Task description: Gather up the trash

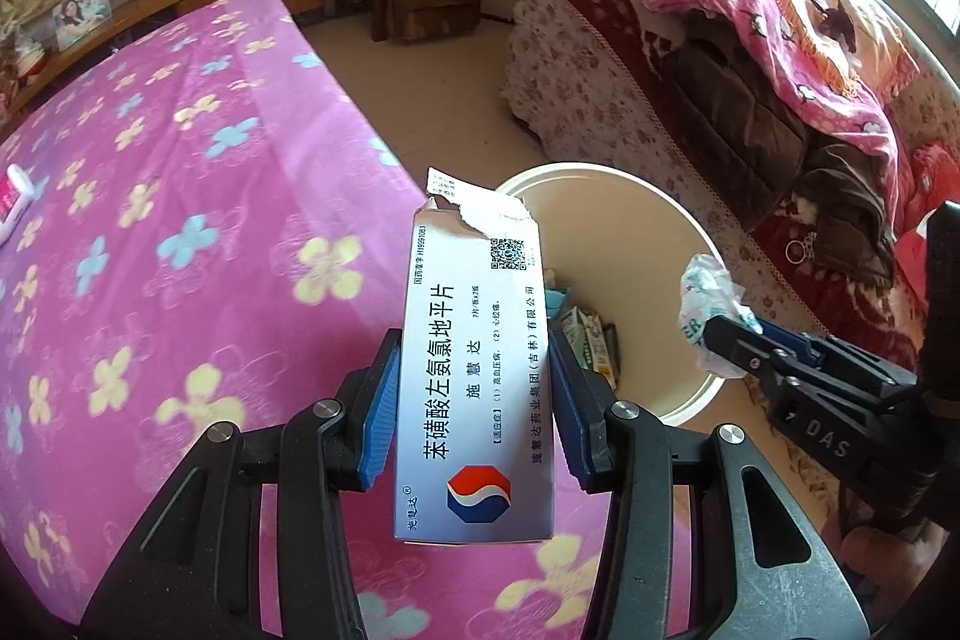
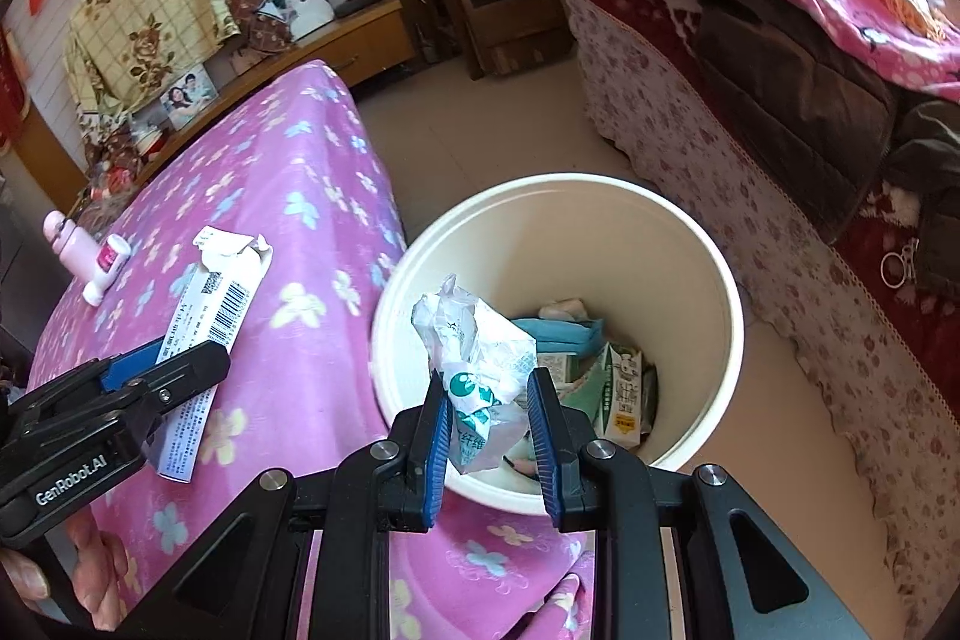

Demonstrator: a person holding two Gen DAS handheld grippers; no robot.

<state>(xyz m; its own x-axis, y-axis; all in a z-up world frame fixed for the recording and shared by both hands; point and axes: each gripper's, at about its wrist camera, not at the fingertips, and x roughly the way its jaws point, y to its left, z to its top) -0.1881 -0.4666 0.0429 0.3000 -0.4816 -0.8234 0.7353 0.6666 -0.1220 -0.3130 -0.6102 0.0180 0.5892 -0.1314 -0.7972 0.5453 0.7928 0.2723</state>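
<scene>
Left claw (image 1: 474, 400): clamped on the long sides of a torn medicine box (image 1: 474, 370), gripped at mid-length with the ripped end pointing forward.
Right claw (image 2: 489, 424): nearly closed, pinching a crumpled plastic wrapper (image 2: 477, 358).
Bin (image 2: 414, 280): a cream bucket on the floor, tight against the corner of the pink flowered bed (image 2: 288, 196); it already holds cartons and packets.
Box relative to bin: over the bed edge, its torn end about at the bin's near rim, not yet clearly above the opening.
Wrapper relative to bin: above the near rim, over the opening as far as I can tell.
Leftovers: a small pink-and-white bottle (image 2: 90, 256) lies on the bed, well away from the bin.
Risk, box: released here, it would likely strike the rim or land back on the bed.
Risk, wrapper: light and crinkled, it may cling to a pad or drift outside.
Risk, claws: both converge on one opening and could knock together.
</scene>
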